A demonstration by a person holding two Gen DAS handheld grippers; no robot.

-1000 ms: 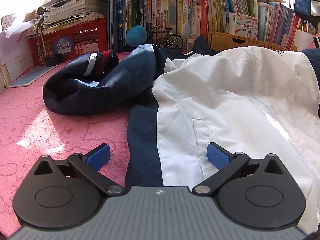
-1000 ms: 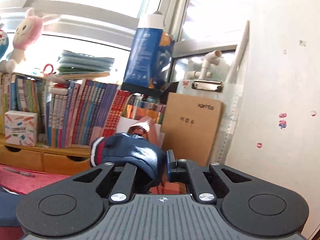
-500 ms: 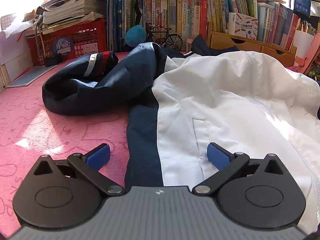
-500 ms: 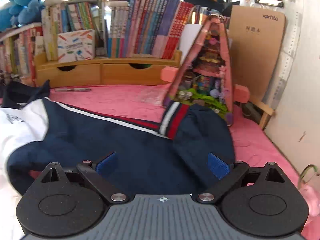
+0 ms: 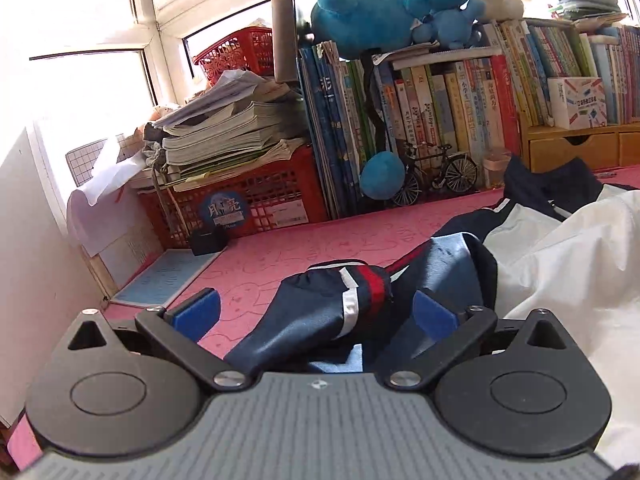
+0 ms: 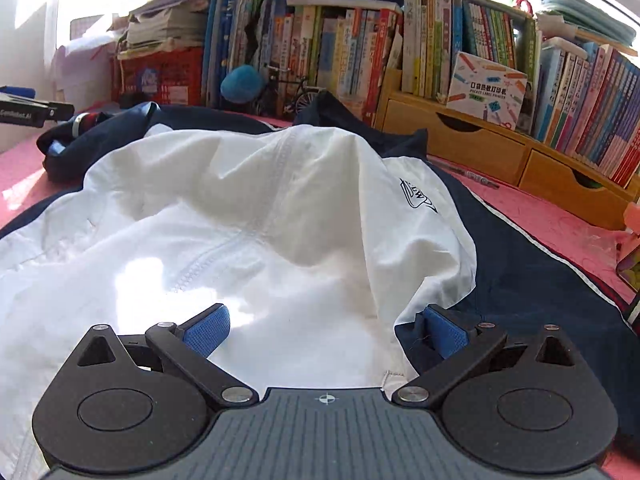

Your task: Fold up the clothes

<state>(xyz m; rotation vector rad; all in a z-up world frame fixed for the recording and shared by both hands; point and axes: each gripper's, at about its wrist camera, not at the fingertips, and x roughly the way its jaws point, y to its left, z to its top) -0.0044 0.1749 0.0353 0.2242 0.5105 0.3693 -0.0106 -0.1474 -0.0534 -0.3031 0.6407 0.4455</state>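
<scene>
A navy and white jacket (image 6: 256,216) lies rumpled on the pink table mat (image 5: 280,248). Its left sleeve ends in a navy cuff (image 5: 362,294) with white and red stripes. My left gripper (image 5: 316,314) is open, and the cuff lies between its spread blue pads (image 5: 198,312) without being pinched. The white body (image 5: 568,272) bulges to the right of it. My right gripper (image 6: 325,330) is open low over the white front, its right pad at the seam to the navy right sleeve (image 6: 540,280). The left gripper (image 6: 24,110) shows at the far left beside the cuff (image 6: 82,120).
A red crate (image 5: 248,200) stacked with papers, a row of books (image 5: 420,120), a model bicycle (image 5: 436,174) and wooden drawers (image 6: 480,144) line the back. A white wall (image 5: 36,248) closes the left side, with a blue pad (image 5: 164,276) on the mat.
The right gripper let go of the right cuff it held, opened, and swung left over the white body. The left gripper moved from the hem to the left cuff, still open.
</scene>
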